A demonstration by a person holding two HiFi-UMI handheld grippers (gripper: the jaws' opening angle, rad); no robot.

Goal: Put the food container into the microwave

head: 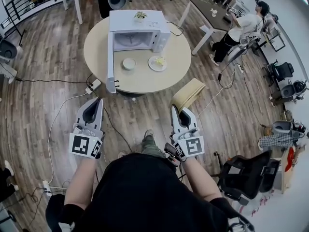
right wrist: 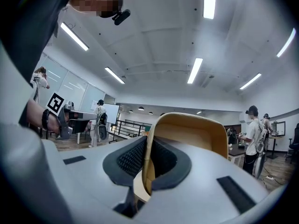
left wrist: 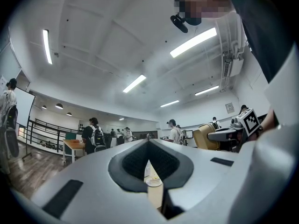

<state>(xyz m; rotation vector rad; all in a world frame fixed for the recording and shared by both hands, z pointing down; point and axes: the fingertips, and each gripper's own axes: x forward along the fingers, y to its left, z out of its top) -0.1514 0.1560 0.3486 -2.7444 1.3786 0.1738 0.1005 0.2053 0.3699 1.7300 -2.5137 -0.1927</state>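
The white microwave (head: 137, 30) stands at the back of a round wooden table (head: 145, 81), its door (head: 110, 62) swung wide open toward me on the left. In front of it lie a round food container (head: 157, 63) with yellowish food and a small white round dish (head: 129, 63). Both grippers hang over the floor, well short of the table. My left gripper (head: 98, 100) is shut and empty. My right gripper (head: 173, 108) is shut and empty too. Between the left jaws (left wrist: 148, 143) a strip of table and the food container (left wrist: 153, 181) shows.
A tan chair (head: 188, 94) stands at the table's near right edge and fills the right gripper view (right wrist: 187, 129). A power strip (head: 93, 86) and cables lie on the floor at the left. A black office chair (head: 246, 175) is at my right. A person (head: 241, 28) sits far right.
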